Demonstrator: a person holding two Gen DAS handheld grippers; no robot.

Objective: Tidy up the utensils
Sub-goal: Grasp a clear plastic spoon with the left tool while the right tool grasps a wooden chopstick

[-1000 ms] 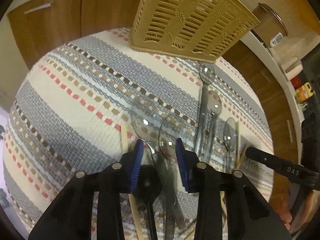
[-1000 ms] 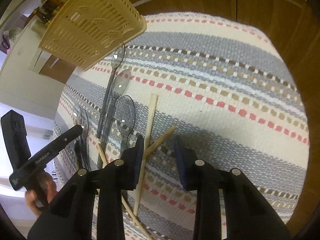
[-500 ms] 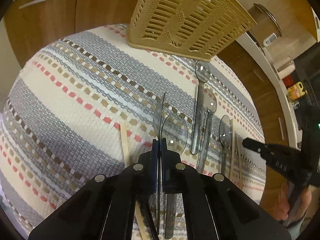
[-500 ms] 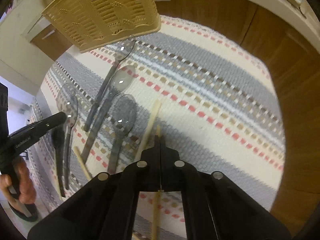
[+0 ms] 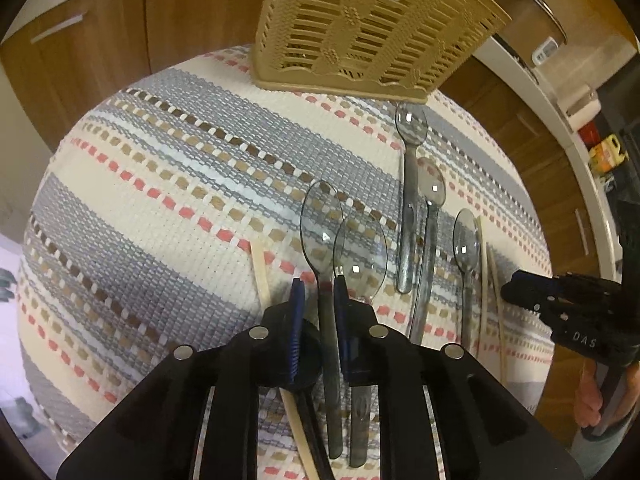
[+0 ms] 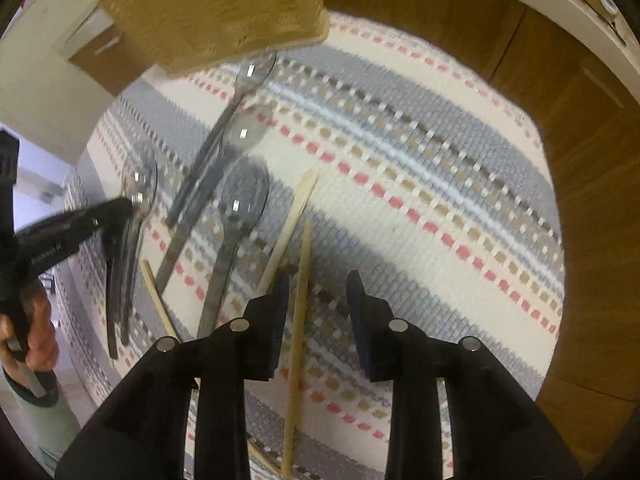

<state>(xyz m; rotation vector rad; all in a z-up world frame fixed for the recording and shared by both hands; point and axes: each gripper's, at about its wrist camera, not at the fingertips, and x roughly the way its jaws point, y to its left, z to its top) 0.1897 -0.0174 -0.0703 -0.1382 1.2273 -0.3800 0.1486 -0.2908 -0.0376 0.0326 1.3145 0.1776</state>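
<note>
on the striped mat (image 5: 168, 184), the left claw (image 5: 318, 292) has just been opening, a clear spoon (image 5: 326, 240) loose between its jaws. the right claw (image 6: 318, 292) too, around a chopstick (image 6: 299, 320). next: regrip, carry to the basket (image 5: 372, 28).

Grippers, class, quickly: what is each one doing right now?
Left gripper: just reopened, slightly open around a clear spoon handle.
Right gripper: just reopened, open; chopstick between, ungripped.

Two wrist fisheyes, steeply down and close over one striped mat (image 5: 160, 184) (shared: spoons, basket (image 5: 368, 28)).
</note>
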